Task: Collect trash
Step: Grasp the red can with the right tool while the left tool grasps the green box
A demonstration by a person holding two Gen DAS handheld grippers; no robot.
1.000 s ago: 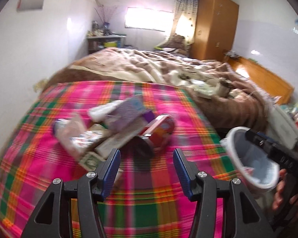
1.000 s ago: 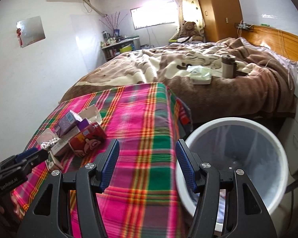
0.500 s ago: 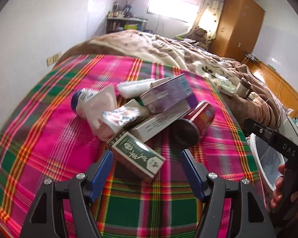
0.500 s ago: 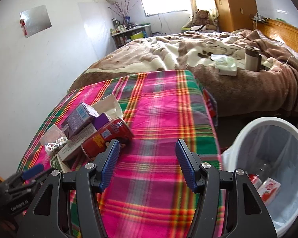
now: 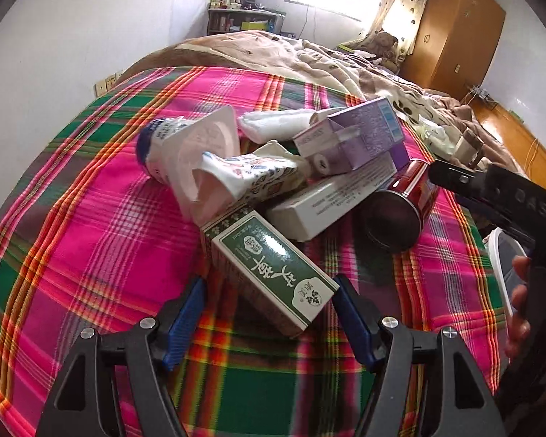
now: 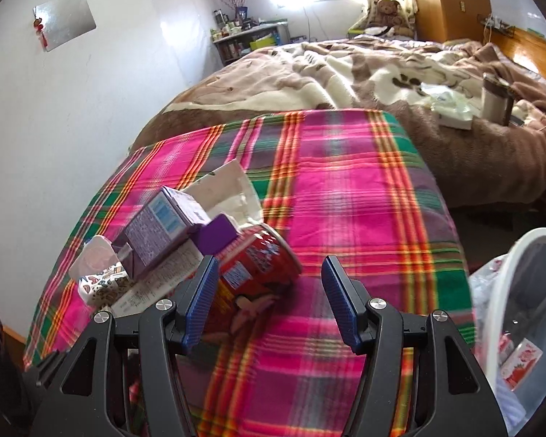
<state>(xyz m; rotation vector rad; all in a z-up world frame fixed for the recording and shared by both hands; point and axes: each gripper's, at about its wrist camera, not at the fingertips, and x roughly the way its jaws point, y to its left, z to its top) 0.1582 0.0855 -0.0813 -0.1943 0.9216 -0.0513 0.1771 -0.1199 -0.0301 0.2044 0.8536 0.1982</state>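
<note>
A: Left wrist view. The left gripper [image 5: 269, 304] has dropped closer to the heap of trash on the pink-and-green plaid cloth [image 5: 91, 225]. The jaws stand wider than a second ago and are released. The near end of the green rectangular carton with white lettering [image 5: 269, 266] now lies between the blue pads [image 5: 184, 318]; no contact that I can see.

B: A second ago that carton was mostly hidden in a blurred pile higher in the frame?

A: Yes. It now fills the lower centre. Behind it: a white long box [image 5: 324, 200], a lilac cardboard box [image 5: 360, 134], and a red cylindrical can [image 5: 404, 207] on its side at centre right.

B: Right wrist view?

A: The right gripper [image 6: 265, 302] is released, jaws unchanged in width. It has swung left: the red cylindrical can [image 6: 254, 273] sits just ahead of the left pad, partly between the jaws, untouched. The white round plastic bin [image 6: 506, 291], at lower centre earlier, is now at the right edge, with a small red-and-white carton [image 6: 520, 364] inside.
</note>
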